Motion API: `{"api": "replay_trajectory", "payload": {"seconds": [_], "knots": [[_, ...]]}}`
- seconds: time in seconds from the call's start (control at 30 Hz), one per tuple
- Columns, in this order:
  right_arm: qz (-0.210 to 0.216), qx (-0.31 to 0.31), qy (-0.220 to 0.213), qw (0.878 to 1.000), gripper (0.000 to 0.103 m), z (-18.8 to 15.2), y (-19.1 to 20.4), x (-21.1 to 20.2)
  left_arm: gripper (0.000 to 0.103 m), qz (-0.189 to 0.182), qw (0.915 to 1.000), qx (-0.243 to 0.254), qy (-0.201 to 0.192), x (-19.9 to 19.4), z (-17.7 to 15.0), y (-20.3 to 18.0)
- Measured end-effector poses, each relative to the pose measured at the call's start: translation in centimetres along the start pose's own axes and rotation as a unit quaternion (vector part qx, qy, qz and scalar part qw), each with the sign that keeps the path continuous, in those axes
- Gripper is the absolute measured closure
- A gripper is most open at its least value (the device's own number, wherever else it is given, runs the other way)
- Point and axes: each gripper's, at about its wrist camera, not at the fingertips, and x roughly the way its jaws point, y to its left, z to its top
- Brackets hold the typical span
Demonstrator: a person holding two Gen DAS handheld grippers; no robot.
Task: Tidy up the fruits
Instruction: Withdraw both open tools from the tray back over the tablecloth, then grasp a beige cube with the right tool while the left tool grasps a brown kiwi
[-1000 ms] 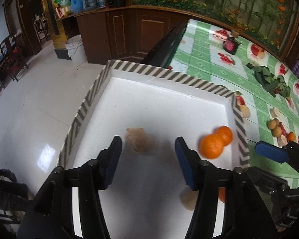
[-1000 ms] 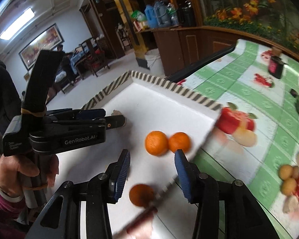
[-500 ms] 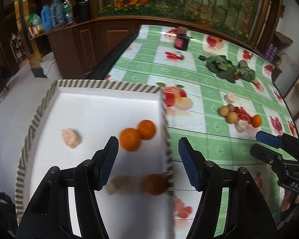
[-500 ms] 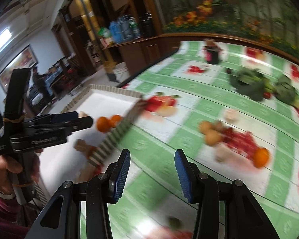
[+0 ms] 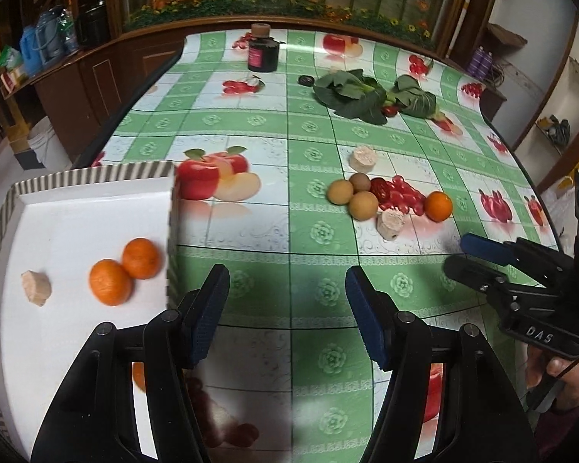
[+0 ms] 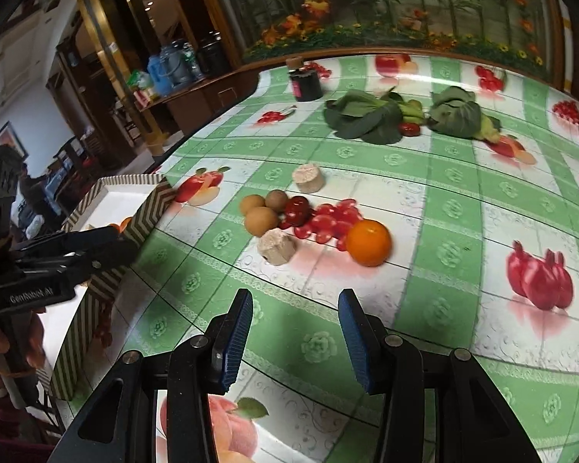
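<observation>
Left wrist view: both tools, the left tool [image 5: 287, 308] and the right tool [image 6: 293, 337], have swung away from the white tray [image 5: 92, 171], jaws open and empty, toward the loose orange [image 6: 368, 242] on the tabletop [image 5: 289, 139]; two oranges [image 5: 125, 270] already sit in the tray.

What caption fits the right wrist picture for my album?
Empty open right tool hovers over a fruit-print tablecloth, facing an orange.

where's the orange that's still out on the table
In the right wrist view the loose orange sits on the tablecloth ahead of the open right gripper, at the right end of the cluster, beside the printed red berries.
</observation>
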Motion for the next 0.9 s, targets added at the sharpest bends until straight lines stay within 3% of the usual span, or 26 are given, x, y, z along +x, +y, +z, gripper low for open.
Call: {"api": "replay_trajectory", "payload": {"seconds": [0.3,0.43,0.9], "knots": [[-0.014,-0.078,0.031,0.996,0.058,2.3,2.1,5.3,0.040,0.002,0.9998,0.013,0.015,1.8,1.0,-0.3],[-0.027,-0.100,0.029,0.994,0.076,2.7,2.3,6.6,0.040,-0.007,0.9994,0.021,0.029,3.2,1.7,-0.7],[-0.015,-0.054,0.018,0.998,0.076,1.0,-1.3,2.0,0.040,-0.057,0.9962,0.052,0.041,6.0,3.8,-3.4]]}}
